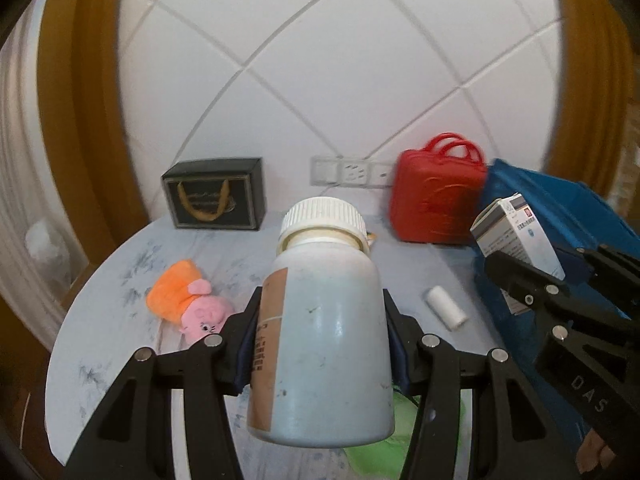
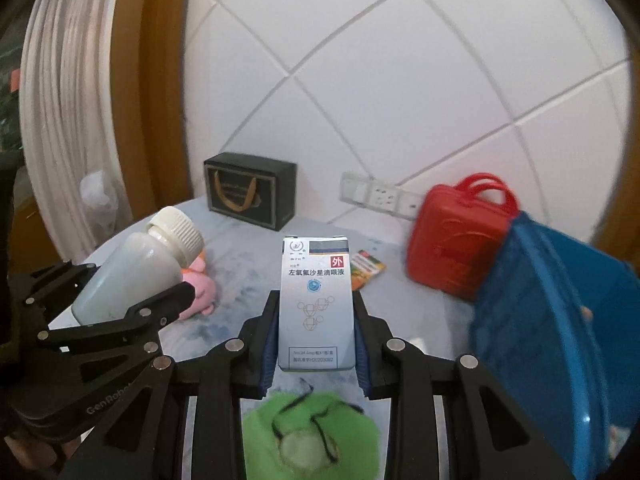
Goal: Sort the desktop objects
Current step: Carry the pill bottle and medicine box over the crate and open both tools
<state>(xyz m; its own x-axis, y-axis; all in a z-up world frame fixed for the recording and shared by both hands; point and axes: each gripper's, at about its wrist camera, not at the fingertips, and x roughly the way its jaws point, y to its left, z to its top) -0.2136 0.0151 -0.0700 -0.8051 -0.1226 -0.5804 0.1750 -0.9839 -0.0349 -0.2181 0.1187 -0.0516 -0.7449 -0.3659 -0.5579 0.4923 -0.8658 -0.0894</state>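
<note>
A: What does the left gripper [image 1: 320,344] hold?
B: Its fingers clamp a pale plastic bottle with a white ribbed cap [image 1: 324,320], lifted above the round marbled table [image 1: 120,280]

A: And the right gripper [image 2: 316,336]?
B: Pinched narrow on a white-and-blue cardboard medicine box [image 2: 316,300], near the blue plastic bin [image 2: 560,320]
</note>
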